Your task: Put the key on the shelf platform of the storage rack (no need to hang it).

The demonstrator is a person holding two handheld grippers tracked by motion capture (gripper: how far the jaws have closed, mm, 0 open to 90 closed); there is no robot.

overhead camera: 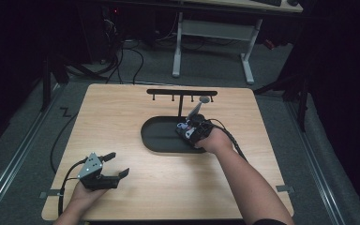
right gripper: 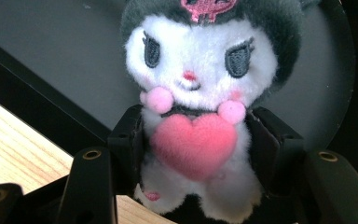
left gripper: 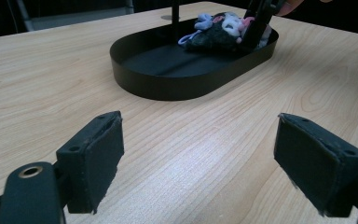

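The plush toy (right gripper: 200, 116), a white figure with a dark hood and a pink heart on its chest, lies in the right end of the black oval tray (overhead camera: 157, 136). The right gripper (overhead camera: 193, 132) has its jaws on either side of the toy's body, and the pads look to be against the fur, so it reads as grasping the toy, though how firmly is hard to judge. The left gripper (overhead camera: 115, 165) rests near the table's near-left corner, well apart from the tray, its jaws released with nothing between them.

The step in hand looks like either setting the toy down in the tray or taking it out; I cannot tell which. If placing, the next move calls for spreading the jaws and lifting clear without dragging the fur.

A black rack with pegs (overhead camera: 182, 93) stands at the tray's far side. The light wooden table (overhead camera: 122, 117) sits on grey carpet in a dark room, a white-legged desk (overhead camera: 213, 35) beyond.
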